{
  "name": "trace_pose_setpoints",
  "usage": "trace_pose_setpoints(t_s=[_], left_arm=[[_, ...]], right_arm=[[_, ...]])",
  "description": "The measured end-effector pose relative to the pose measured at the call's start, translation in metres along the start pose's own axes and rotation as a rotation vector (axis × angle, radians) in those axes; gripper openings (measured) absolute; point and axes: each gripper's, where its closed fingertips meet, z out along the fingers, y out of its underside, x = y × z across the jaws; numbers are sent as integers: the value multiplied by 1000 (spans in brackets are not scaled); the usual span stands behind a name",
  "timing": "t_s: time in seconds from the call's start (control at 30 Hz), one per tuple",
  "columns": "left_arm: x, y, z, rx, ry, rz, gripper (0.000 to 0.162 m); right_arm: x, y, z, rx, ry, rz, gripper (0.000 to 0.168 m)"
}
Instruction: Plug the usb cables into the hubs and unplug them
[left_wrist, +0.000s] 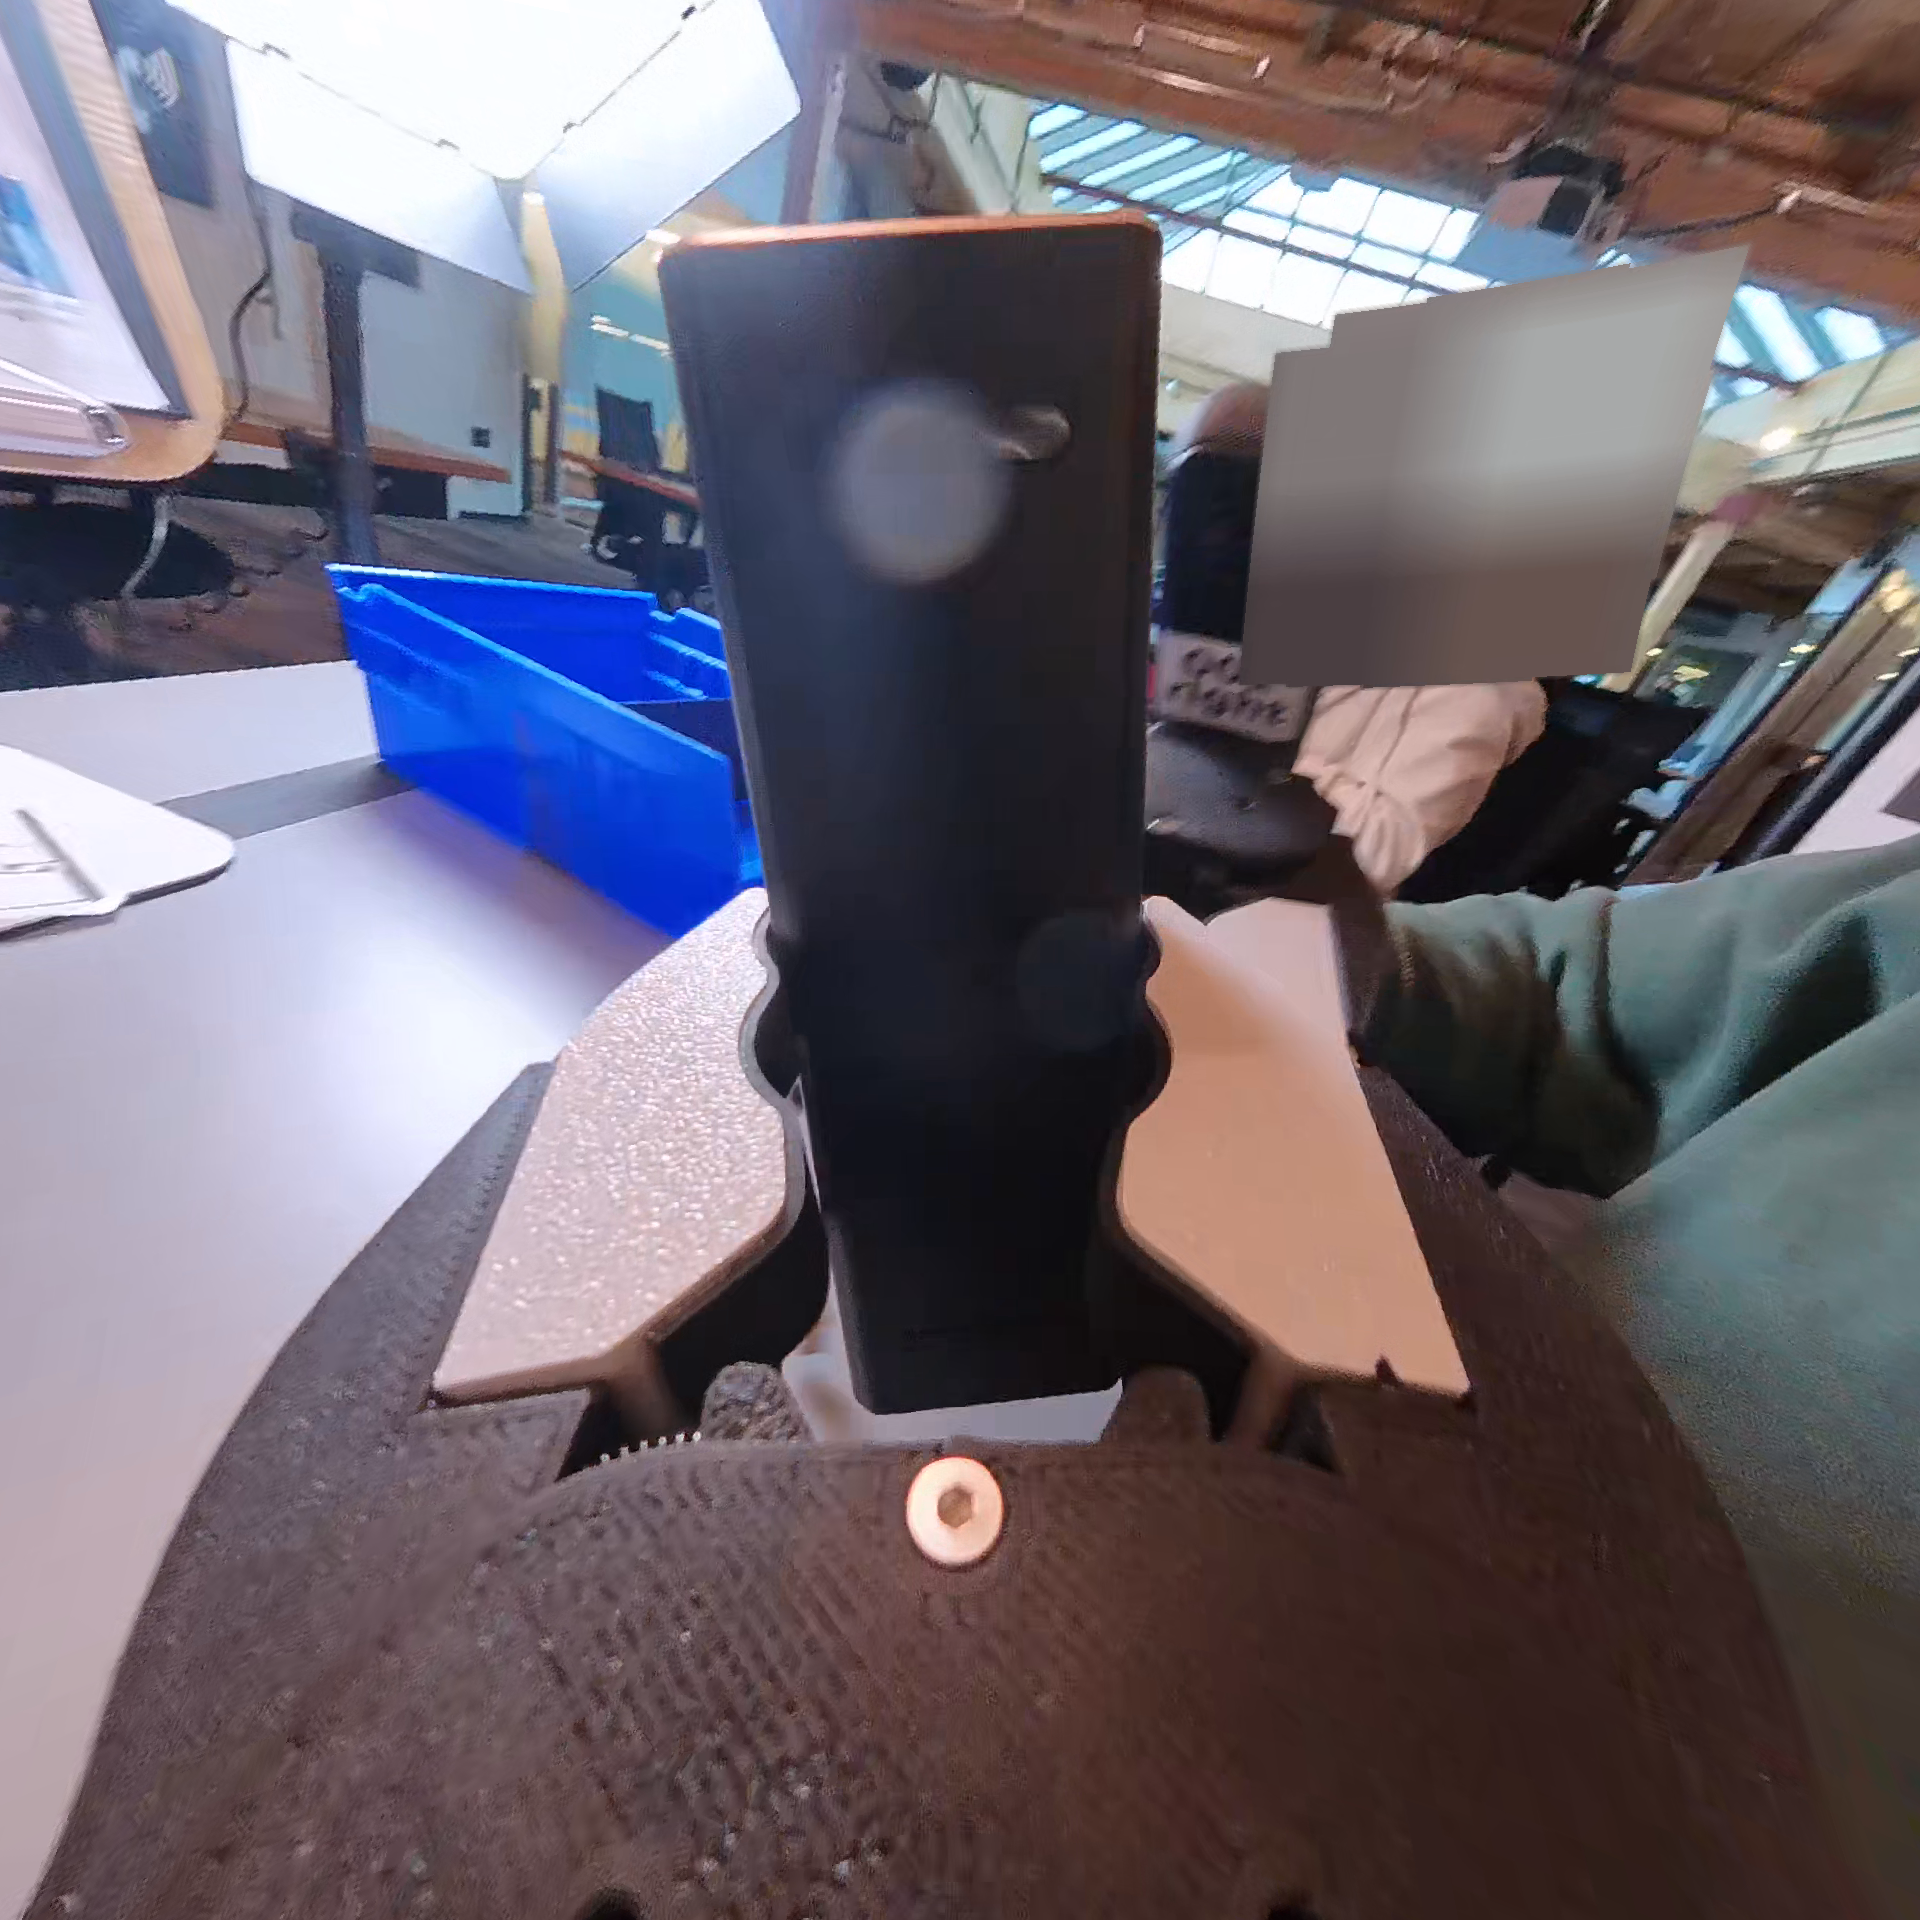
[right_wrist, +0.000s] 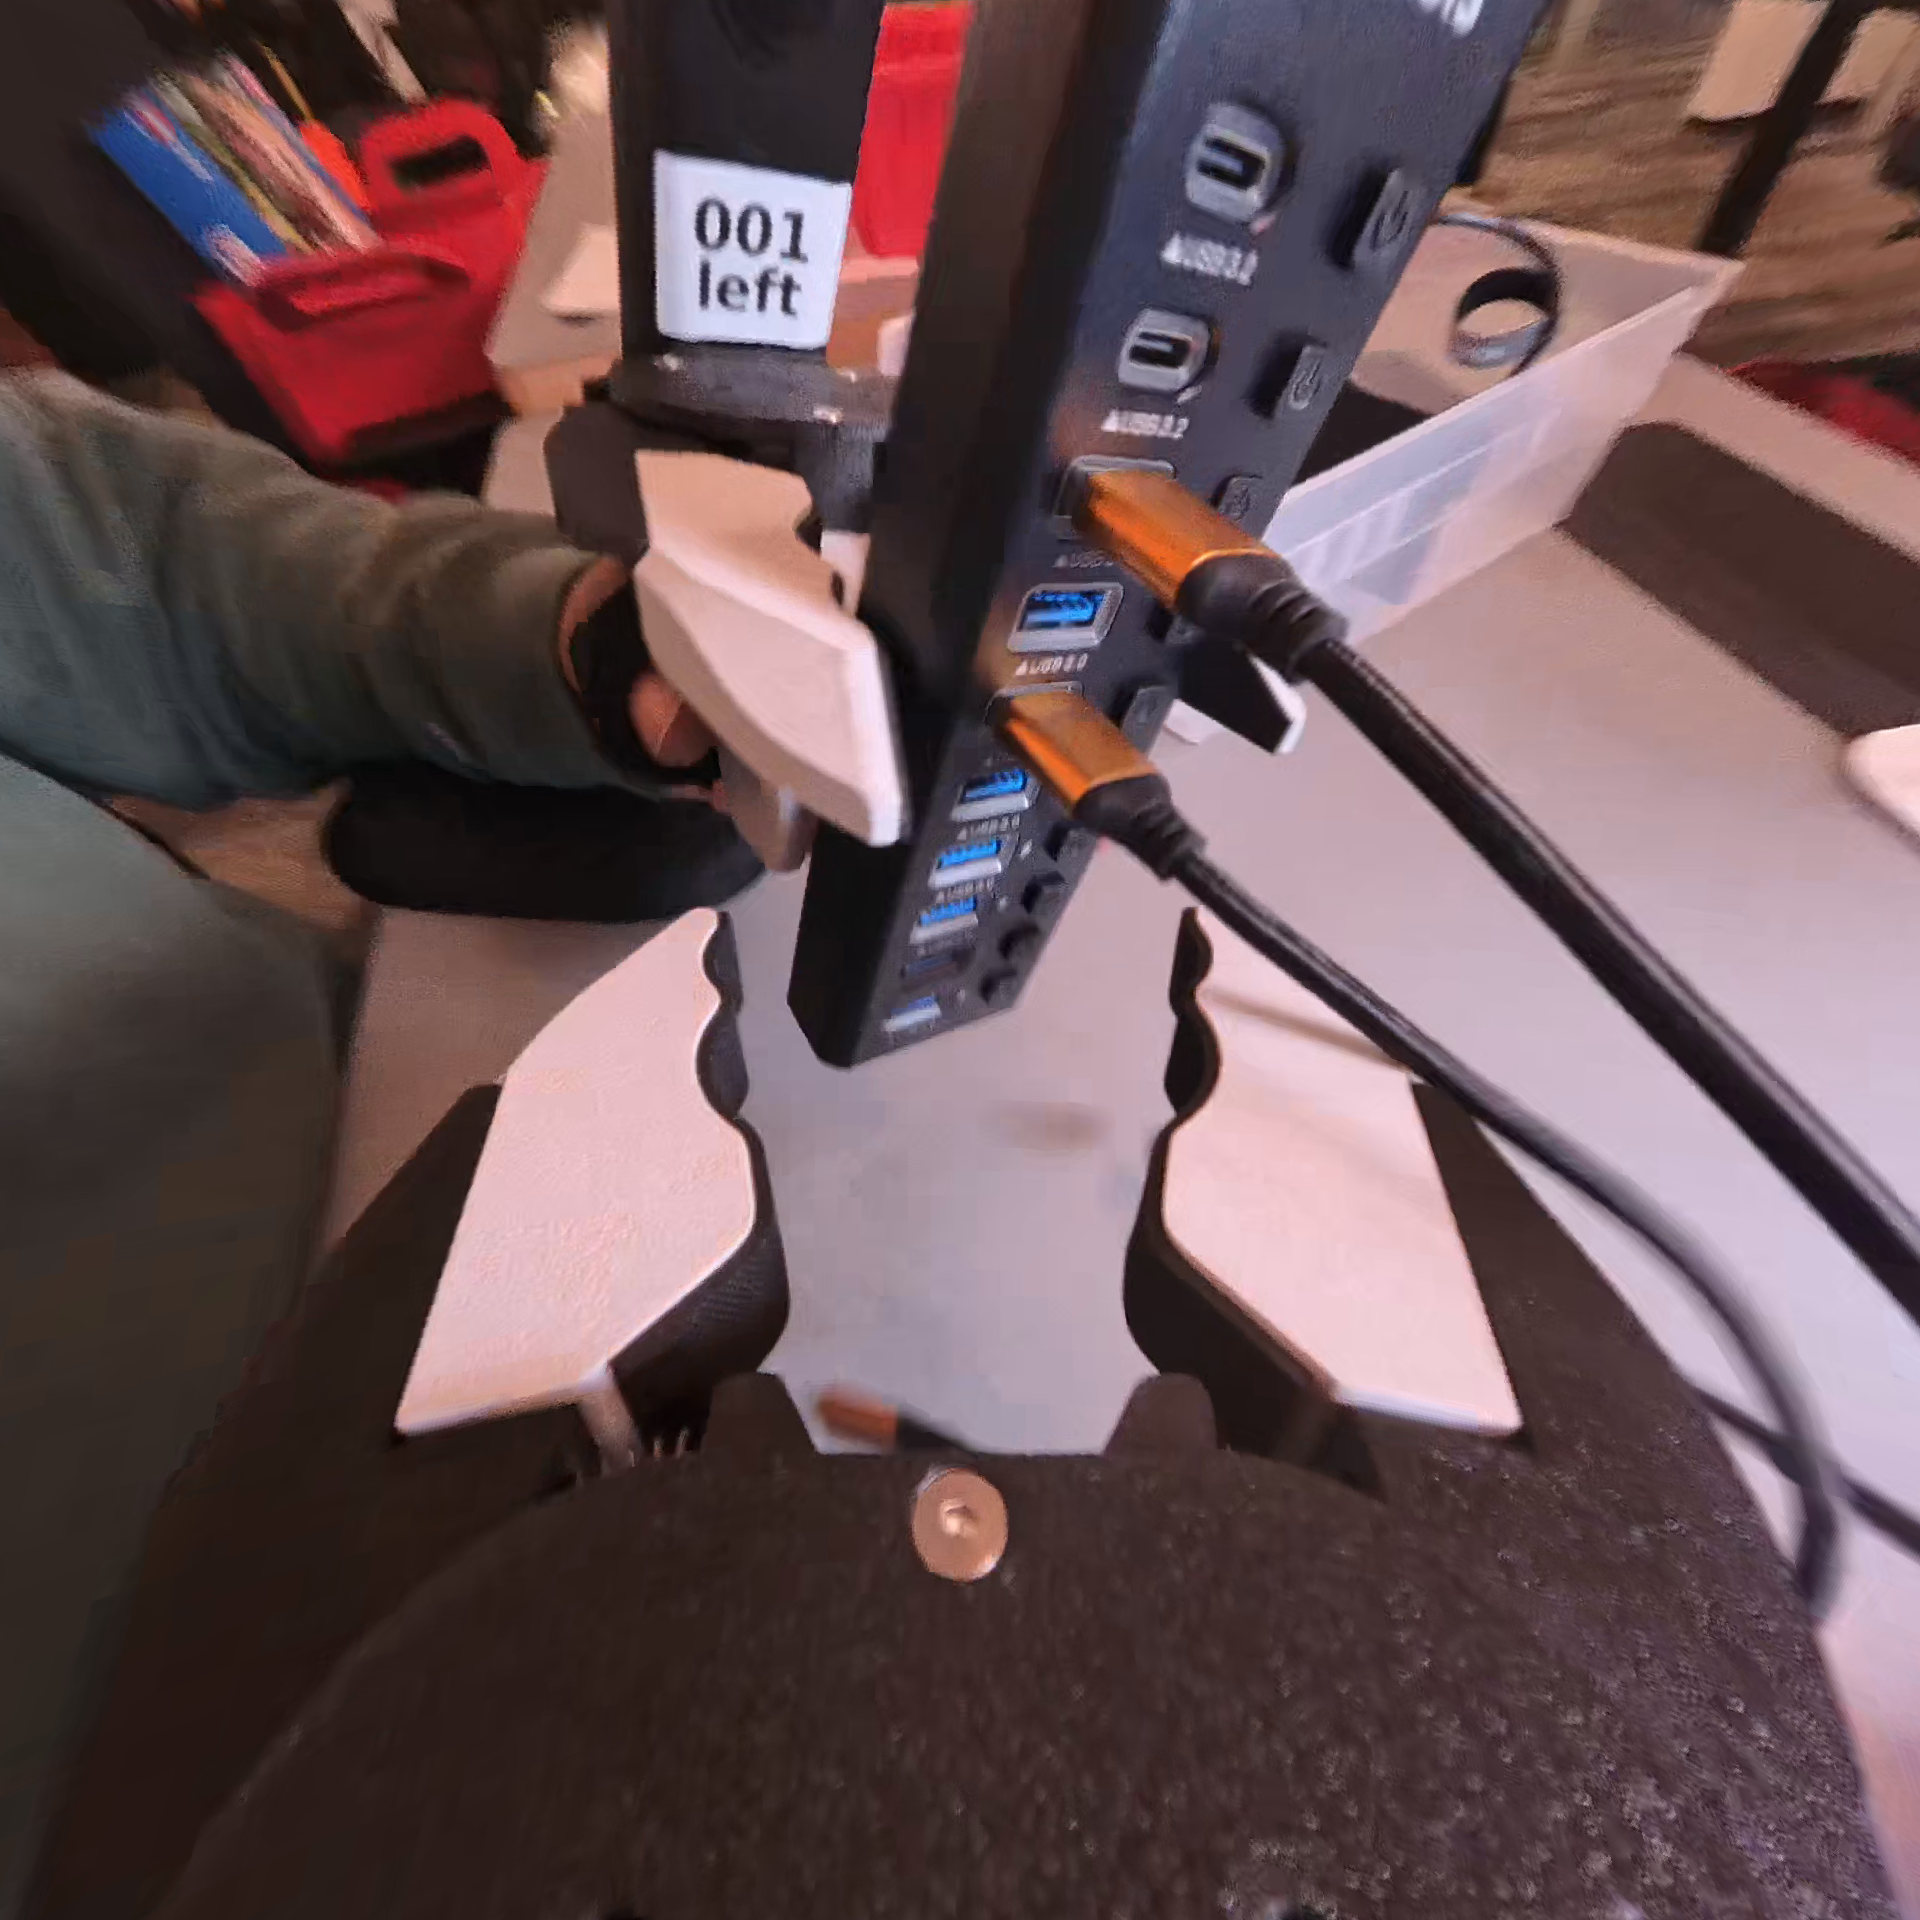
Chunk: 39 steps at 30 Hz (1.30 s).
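My left gripper (left_wrist: 951, 935) is shut on a long black USB hub (left_wrist: 935, 675) and holds it upright above the grey table (left_wrist: 260, 1039), its plain back toward the camera. In the right wrist view the hub (right_wrist: 977, 416) shows its port side, clamped between the left gripper's white fingers (right_wrist: 769, 644). Two black cables with orange plugs sit in its ports, one higher (right_wrist: 1164, 530) and one lower (right_wrist: 1070, 743). My right gripper (right_wrist: 956, 1039) is open and empty just below the hub's lower end. A third orange plug (right_wrist: 857, 1418) lies on the table near the gripper's base.
A blue bin (left_wrist: 520, 707) stands behind the hub. A clear plastic bin (right_wrist: 1455, 468) sits at the far right, red baskets (right_wrist: 353, 343) at the back left. A green sleeve (right_wrist: 260, 603) reaches in from the left. The cables trail off right across the table (right_wrist: 1558, 831). One gripper's finger ends stand about 5 cm off the other's.
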Motion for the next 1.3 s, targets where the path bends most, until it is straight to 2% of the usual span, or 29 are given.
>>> trace_pose_setpoints(t_s=[0.2,0.37,0.43,0.53,0.67,0.87,0.93,1.07,1.17,1.23,1.3], left_arm=[[19,-3,7,57,80,-1,62],[11,1,3,30,11,87,62],[8,-2,0,43,5,84,62],[14,-11,3,103,54,20,62],[20,-10,6,107,72,67,62],[31,-2,5,46,87,181,63],[29,1,3,22,60,237,67],[23,-12,-14,65,56,201,61],[13,-21,-26,78,15,201,61],[5,-29,-34,117,-27,213,44],[0,-33,-38,136,-32,192,39]], right_arm=[[-12,-10,12,178,-165,106,83],[-10,-3,13,130,-148,116,80],[-9,0,12,138,-176,164,68],[-13,-5,14,183,-233,197,79],[-25,-8,22,206,-294,201,75],[-33,1,20,129,-272,96,72],[-33,10,18,87,-273,95,64],[-18,30,3,-28,-190,50,64],[-2,26,-20,-56,-114,37,63],[10,22,-39,-94,-43,16,62],[23,18,-58,-113,17,17,62]])
